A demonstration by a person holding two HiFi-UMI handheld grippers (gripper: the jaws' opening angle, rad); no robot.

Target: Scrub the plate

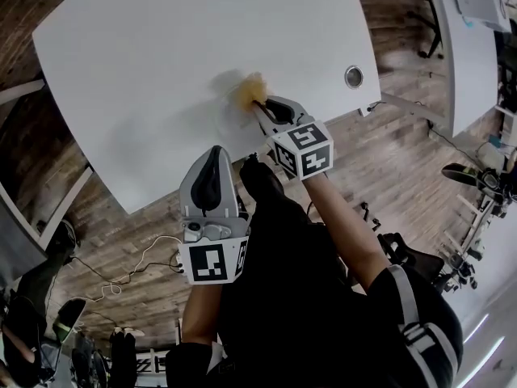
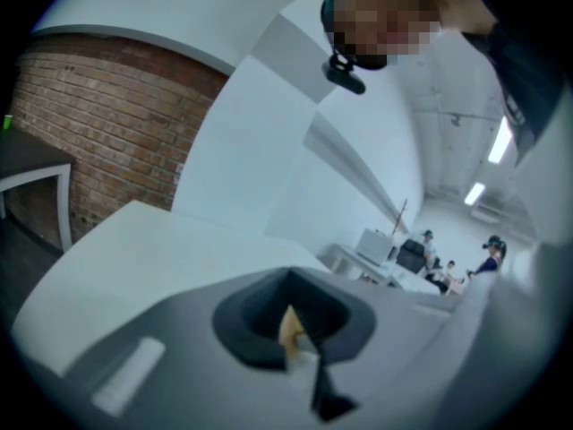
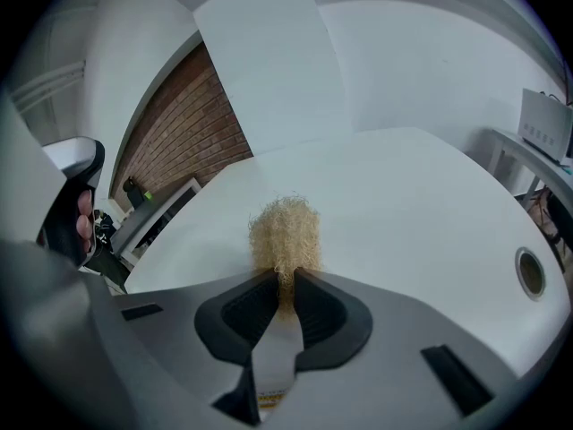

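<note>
Head view: no plate appears here or in either gripper view, so scrubbing cannot begin from this position.

Right gripper (image 1: 260,103) – jaws closed on a tan fibrous scrubbing pad (image 1: 250,91). In the right gripper view the pad's base is pinched between the two black pads and its loose tuft projects straight ahead along the jaw axis. In the head view that axis runs toward the upper left of the frame, with the tuft over the near edge of the white desk (image 1: 161,55). Contact between tuft and desk cannot be confirmed. A round metal cable grommet (image 1: 353,76) sits in the desk to the right of the pad, well apart from it.

Left gripper (image 1: 213,153) – jaws together, gripping nothing identifiable. The left gripper view shows a pale-yellow sliver (image 2: 288,328) in the slit between them, and it cannot be told whether this is part of the gripper. This gripper hangs below the desk edge in the lower centre of the frame, jaws pointing up the frame toward the desk.

Governing relation: the scrubbing tool is in the right jaws, the desk area within reach is bare, and the plate's direction from either gripper is unknown. Judgement: the plate must be located and brought in front of the tuft, probably by the unoccupied left gripper.
</note>
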